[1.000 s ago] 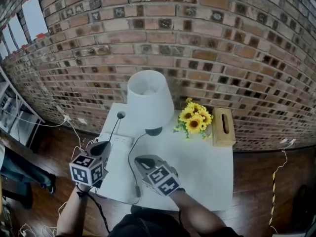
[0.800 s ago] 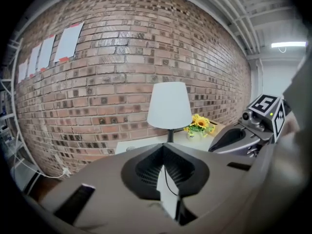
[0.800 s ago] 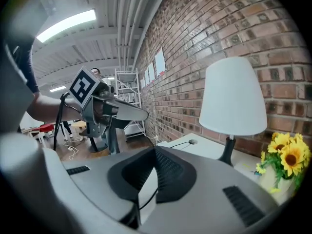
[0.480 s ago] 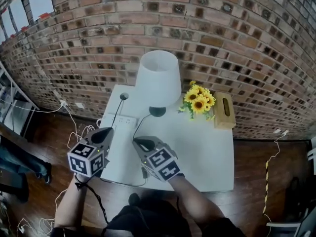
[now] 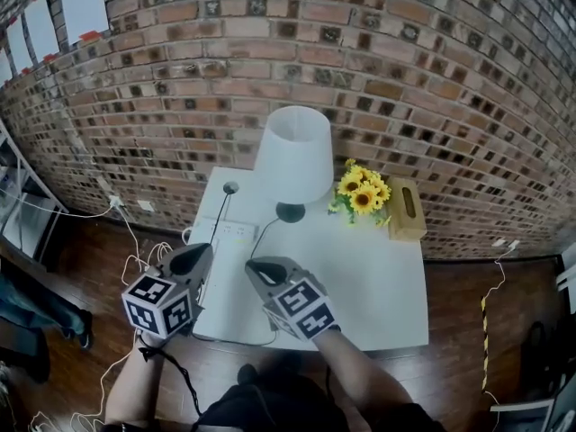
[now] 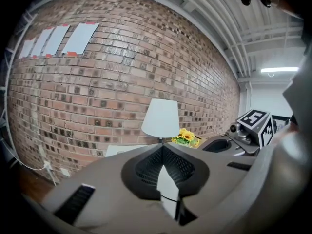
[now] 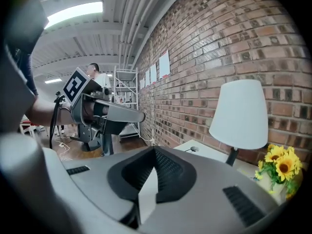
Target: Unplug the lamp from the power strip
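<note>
Hovering short of the strip, both jaws closed

Nearest, the left gripper (image 5: 206, 249) and right gripper (image 5: 251, 265) hang side by side over the near half of the bench (image 5: 378, 282), both pointing away toward the wall (image 5: 270, 52). Each gripper view shows its jaws pressed together with nothing between them. Neither holds anything, and the task looks not yet begun.

Just beyond the two tips, and between them, lies the white strip (image 5: 231, 231). It sits flat on the left part of the bench, its long axis running across, left to right. The left tip looks a shade nearer to it, while the right tip sits off its right end. Which socket carries the plug is too small to tell. A thin dark cord (image 5: 267, 233) runs from the foot of the lamp (image 5: 293, 151) toward the right gripper and goes out of sight beneath it. I judge the next move needs one pair of jaws to open and reach forward and down to the strip, likely with the other steadying it.

Farther back the lamp stands upright, with flowers (image 5: 363, 195) and a box (image 5: 407, 211) to its right, all close to the brick wall
</note>
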Motion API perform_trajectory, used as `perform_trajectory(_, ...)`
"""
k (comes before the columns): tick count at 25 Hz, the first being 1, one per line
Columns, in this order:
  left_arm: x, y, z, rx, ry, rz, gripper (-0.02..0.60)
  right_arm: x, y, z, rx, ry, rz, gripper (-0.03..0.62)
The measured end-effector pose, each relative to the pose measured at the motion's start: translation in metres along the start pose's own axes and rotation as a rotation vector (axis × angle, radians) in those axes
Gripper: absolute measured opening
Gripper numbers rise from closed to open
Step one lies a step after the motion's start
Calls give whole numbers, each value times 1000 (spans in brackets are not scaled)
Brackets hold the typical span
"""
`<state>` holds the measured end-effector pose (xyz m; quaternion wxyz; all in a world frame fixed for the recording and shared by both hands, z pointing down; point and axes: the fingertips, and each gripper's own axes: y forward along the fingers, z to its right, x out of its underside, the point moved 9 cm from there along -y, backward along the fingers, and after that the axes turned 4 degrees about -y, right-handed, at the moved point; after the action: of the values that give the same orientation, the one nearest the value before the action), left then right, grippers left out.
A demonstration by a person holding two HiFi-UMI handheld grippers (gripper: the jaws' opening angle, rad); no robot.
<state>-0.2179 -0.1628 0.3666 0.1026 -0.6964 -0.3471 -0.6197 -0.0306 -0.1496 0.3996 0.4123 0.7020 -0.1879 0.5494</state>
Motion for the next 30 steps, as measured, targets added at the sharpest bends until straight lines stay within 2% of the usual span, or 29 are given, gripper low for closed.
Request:
perform_trajectory(6, -11, -19, 3, 44, 50, 53, -5, -22, -12, -19, 70, -23, 41, 5)
perform_trajectory(16, -5, -24, 18, 147, 32, 87, -5, -32, -46, -41, 175, -29, 64, 5)
perform_trajectory(23, -13, -13, 54, 205, 60, 79, -6, -32, -81, -38, 216, -17, 95, 5)
perform_trajectory(30, -16, 5, 117, 240, 88, 76, -6, -18, -140, -30, 249, -10, 138, 5)
